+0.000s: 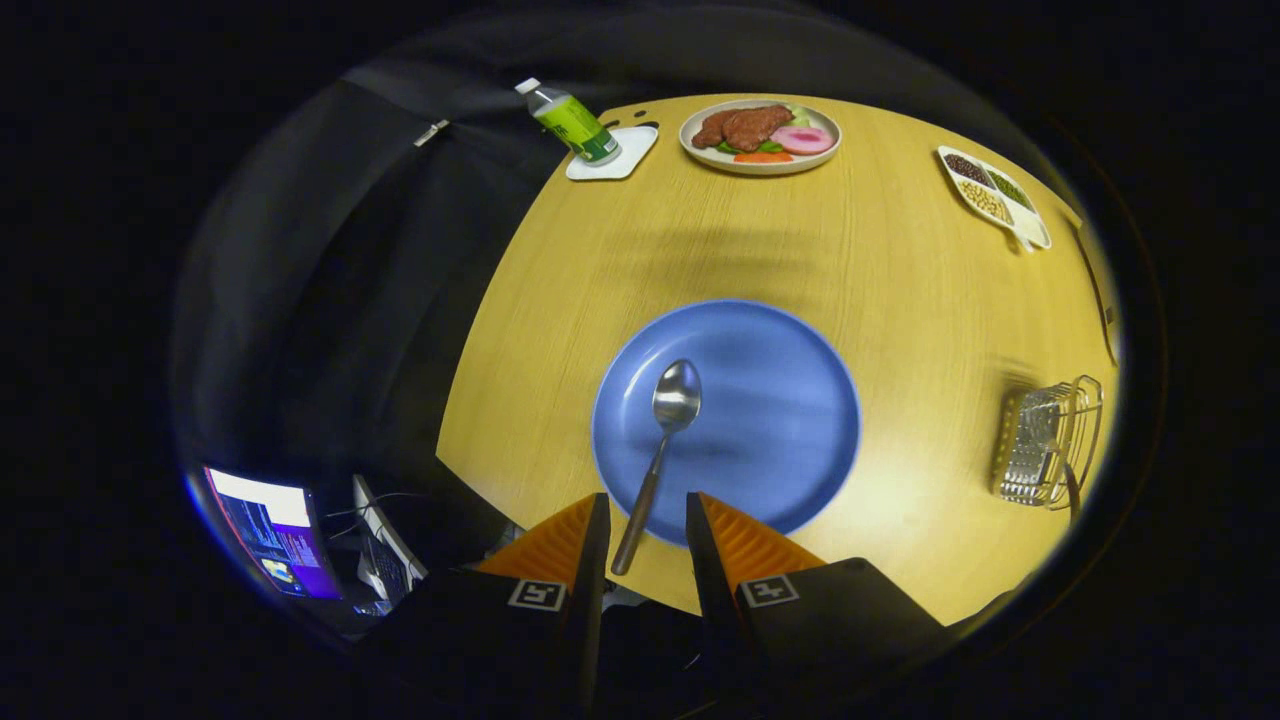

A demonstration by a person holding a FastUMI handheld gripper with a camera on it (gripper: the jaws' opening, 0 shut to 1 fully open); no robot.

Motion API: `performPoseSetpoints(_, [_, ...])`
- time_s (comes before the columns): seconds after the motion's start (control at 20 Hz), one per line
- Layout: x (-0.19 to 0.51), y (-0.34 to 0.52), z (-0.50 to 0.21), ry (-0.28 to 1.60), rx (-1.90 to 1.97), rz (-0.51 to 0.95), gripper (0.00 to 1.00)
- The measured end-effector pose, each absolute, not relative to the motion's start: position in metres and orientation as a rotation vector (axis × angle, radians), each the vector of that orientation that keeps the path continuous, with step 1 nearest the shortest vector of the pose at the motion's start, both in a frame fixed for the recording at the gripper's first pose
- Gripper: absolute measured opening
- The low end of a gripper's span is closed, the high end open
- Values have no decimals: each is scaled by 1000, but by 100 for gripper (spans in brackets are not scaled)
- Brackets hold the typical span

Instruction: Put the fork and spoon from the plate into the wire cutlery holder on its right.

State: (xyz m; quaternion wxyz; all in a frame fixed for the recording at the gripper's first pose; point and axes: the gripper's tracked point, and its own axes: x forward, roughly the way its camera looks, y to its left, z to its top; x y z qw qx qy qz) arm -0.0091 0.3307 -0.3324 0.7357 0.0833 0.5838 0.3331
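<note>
We see a silver metal spoon (pixel 662 440) lying on a round blue plate (pixel 770 420), its bowl near the plate's middle and its handle slanting back over the plate's near rim. The end of the handle reaches into the gap between the two fingers of the gripper (pixel 647 520), which are spread apart; neither finger seems to touch the handle, so the spoon lies free between them. The rest of the blue plate lies just ahead of the fingers.

To the right of the plate, well apart from it, stands the wire cutlery holder (pixel 1050 445), a light metal basket near the tabletop's right edge. We cannot tell what is inside it.

The plate rests on a round, light yellow wooden tabletop (pixel 900 290). Beyond the blue plate, at the far side, sits a pale round dish of food (pixel 760 135) with brown pieces, a pink slice and bits of green and orange. To its left a clear plastic bottle with a green label (pixel 570 122) lies tilted on a white square coaster (pixel 612 155). At the far right is a white divided tray (pixel 992 195) holding dark, green and yellowish grains.

Left of the tabletop hangs black cloth, and below it, beside the left finger, glows a lit screen (pixel 268 530).
</note>
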Motion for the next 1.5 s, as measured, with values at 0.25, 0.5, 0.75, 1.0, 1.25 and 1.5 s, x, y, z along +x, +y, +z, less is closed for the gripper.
performPoseSetpoints(0.25, [-6,356,-371,1326,137,679,48])
performPoseSetpoints(0.5, [6,371,-402,1356,109,613,49])
performPoseSetpoints(0.75, [9,371,-417,1360,77,589,8])
performPoseSetpoints(1.0, [3,361,-401,1362,130,623,5])
performPoseSetpoints(1.25, [10,340,-368,1326,218,636,5])
performPoseSetpoints(1.5, [16,296,-323,1273,258,659,5])
